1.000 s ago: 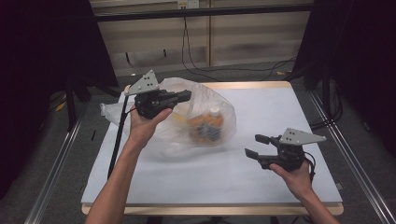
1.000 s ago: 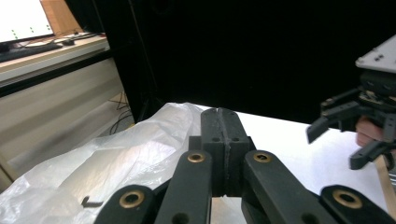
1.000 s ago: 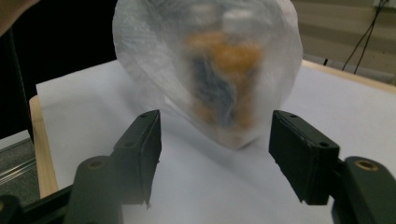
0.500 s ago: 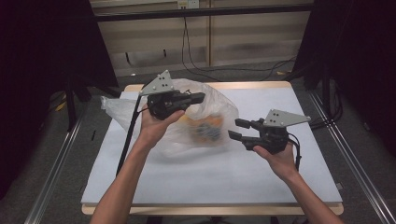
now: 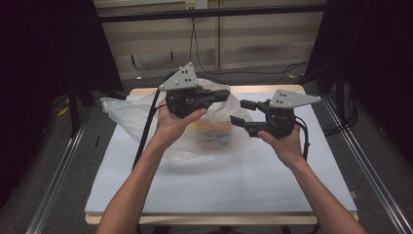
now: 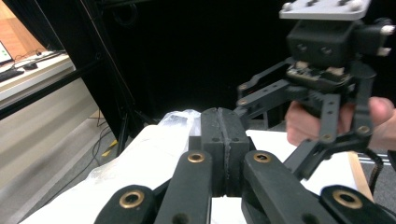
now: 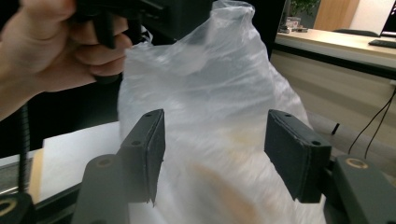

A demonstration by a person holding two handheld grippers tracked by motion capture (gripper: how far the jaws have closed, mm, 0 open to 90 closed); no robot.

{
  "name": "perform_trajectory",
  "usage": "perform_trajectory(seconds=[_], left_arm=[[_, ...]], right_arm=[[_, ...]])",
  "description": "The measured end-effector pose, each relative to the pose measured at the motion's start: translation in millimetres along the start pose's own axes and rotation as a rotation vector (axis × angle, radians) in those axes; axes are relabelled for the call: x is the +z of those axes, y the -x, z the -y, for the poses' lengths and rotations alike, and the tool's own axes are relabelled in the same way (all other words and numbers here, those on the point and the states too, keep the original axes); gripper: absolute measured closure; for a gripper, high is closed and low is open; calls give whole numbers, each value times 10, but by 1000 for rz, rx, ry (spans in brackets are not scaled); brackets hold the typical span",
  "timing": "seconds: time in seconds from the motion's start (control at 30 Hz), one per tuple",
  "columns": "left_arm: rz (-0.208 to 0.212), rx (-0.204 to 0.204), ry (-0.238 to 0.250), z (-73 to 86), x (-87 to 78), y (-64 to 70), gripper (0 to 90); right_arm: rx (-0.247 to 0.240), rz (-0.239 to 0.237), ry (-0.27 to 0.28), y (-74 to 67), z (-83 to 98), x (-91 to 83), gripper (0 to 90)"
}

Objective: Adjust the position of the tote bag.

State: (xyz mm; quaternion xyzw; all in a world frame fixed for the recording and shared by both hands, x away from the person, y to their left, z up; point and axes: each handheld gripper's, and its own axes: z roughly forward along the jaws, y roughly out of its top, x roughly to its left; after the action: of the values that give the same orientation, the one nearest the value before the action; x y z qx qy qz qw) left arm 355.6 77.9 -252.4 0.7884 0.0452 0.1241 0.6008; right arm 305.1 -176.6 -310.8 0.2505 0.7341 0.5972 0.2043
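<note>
- A white rectangular tabletop with a pale wooden edge (image 5: 204, 195) stands on a grey floor; dark curtains hang at the left and right, and a light panelled wall with black cables (image 5: 195, 44) runs along the far side.
- A thin, crinkled, clear plastic bag (image 5: 126, 109) sits on the far-left half of the table, pulled up toward the middle; blurred orange and dark contents (image 5: 214, 134) show through its film, too smeared to name.
- The left gripper (image 6: 224, 140) is held above the bag's top, its jaws clenched together pad to pad; whether any film is caught between them cannot be told.
- The right gripper (image 7: 215, 154) hovers just right of the bag, jaws released and spread wide; in the right gripper view the bag (image 7: 210, 116) rises between and beyond them.
- The left hand (image 5: 175, 124) and right hand (image 5: 285, 144) each grip a handle; the grippers are near each other, apart.
</note>
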Motion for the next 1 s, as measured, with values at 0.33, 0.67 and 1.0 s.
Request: perform_trajectory(seconds=[0.33, 0.67, 1.0], left_arm=[[29, 12, -8, -31, 32, 47, 900], [37, -3, -7, -12, 28, 15, 900], [-6, -60, 10, 117, -9, -75, 793]], right_arm=[[-2, 17, 6, 97, -167, 344, 320], [13, -3, 14, 171, -134, 448, 528], [37, -28, 23, 158, -53, 398, 900]])
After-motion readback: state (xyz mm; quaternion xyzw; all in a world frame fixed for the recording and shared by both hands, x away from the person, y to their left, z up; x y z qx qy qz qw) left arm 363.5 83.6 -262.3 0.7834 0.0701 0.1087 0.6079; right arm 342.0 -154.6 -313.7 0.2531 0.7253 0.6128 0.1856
